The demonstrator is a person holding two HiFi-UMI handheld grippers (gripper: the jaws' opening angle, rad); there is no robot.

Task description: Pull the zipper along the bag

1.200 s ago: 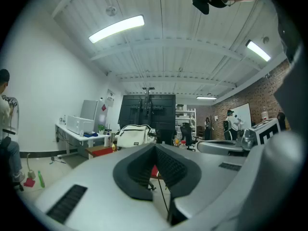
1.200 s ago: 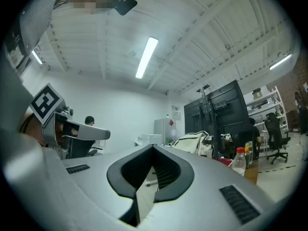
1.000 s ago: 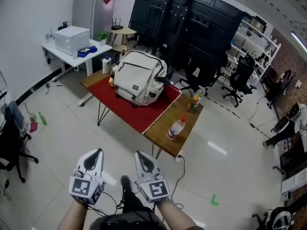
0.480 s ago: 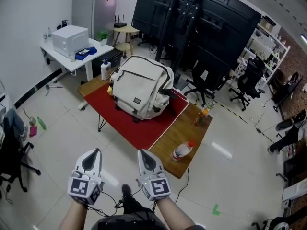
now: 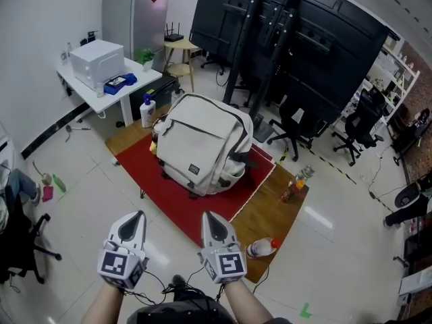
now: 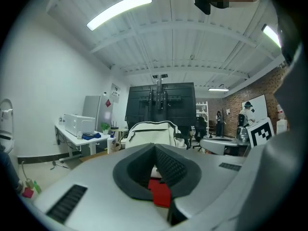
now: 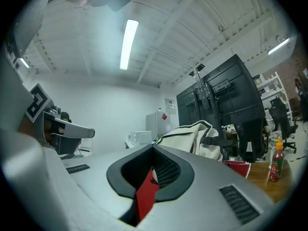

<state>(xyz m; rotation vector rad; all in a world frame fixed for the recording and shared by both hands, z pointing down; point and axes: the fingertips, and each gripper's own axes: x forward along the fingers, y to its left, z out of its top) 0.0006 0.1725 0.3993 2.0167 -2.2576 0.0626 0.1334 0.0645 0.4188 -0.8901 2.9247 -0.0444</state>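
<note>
A cream backpack (image 5: 202, 144) with dark zipper lines and black straps sits on a red cloth (image 5: 202, 204) that covers the left part of a wooden tabletop (image 5: 273, 211). It lies near the far side of the cloth, front panel up. The zipper pull is too small to make out.

The left gripper (image 5: 137, 215) and the right gripper (image 5: 208, 216) are held side by side at the bottom of the head view, on the near side of the tabletop and well apart from the backpack. In the left gripper view the left gripper (image 6: 155, 146) has its jaws pressed together with nothing between them, and the backpack (image 6: 150, 130) shows beyond their tips. The right gripper (image 7: 153, 148) has its jaws together and empty too, with the backpack (image 7: 192, 134) ahead and to the right.

On the bare wood, a plastic bottle (image 5: 262, 248) with a red cap lies on its side near the right gripper. A bottle of orange drink (image 5: 298, 183) stands upright at the far right corner.

Behind the tabletop are a white desk (image 5: 101, 93) carrying a white box-shaped machine (image 5: 98, 56), a grey cabinet (image 5: 131, 19), large black panels (image 5: 317, 52) and black office chairs (image 5: 358, 123).
</note>
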